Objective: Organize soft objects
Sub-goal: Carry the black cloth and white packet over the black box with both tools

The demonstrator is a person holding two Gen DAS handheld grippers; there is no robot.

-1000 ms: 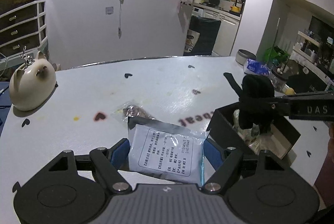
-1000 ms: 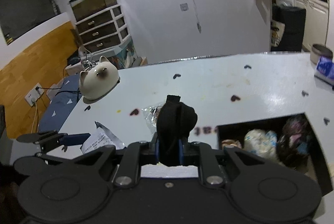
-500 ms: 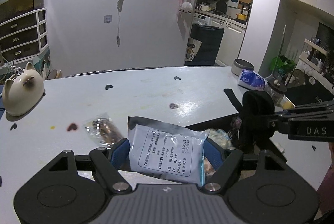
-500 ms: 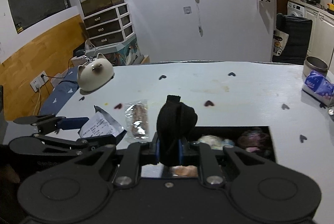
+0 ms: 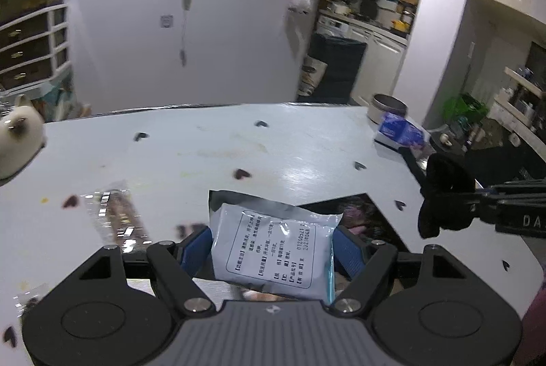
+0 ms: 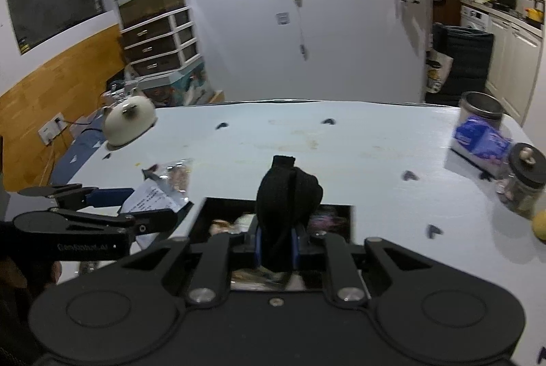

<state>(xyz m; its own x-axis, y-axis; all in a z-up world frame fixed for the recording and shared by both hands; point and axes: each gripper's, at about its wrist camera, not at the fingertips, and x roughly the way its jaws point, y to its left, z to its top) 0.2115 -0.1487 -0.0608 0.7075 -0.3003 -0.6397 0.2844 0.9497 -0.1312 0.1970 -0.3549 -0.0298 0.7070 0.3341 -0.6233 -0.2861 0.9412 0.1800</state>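
Observation:
My left gripper (image 5: 271, 244) is shut on a silver-white printed pouch (image 5: 273, 246) and holds it over the near left edge of a black open box (image 5: 361, 212). My right gripper (image 6: 276, 244) is shut on a black rolled fabric piece (image 6: 288, 195), held above the same box (image 6: 218, 209). The box holds several soft items, partly hidden. The right gripper with the black roll (image 5: 447, 198) shows at the right of the left wrist view. The left gripper with the pouch (image 6: 150, 198) shows at the left of the right wrist view.
A clear snack packet (image 5: 114, 212) lies on the white table (image 5: 239, 147) left of the box. A cream cat-shaped object (image 6: 129, 120) sits far left. A blue tissue pack (image 6: 481, 139), a metal tin (image 6: 481, 104) and a glass jar (image 6: 523, 181) stand at the right.
Both grippers have moved toward the box with their loads and now hang over it. The view has swung right, so the cat-shaped object has slid to the left edge.

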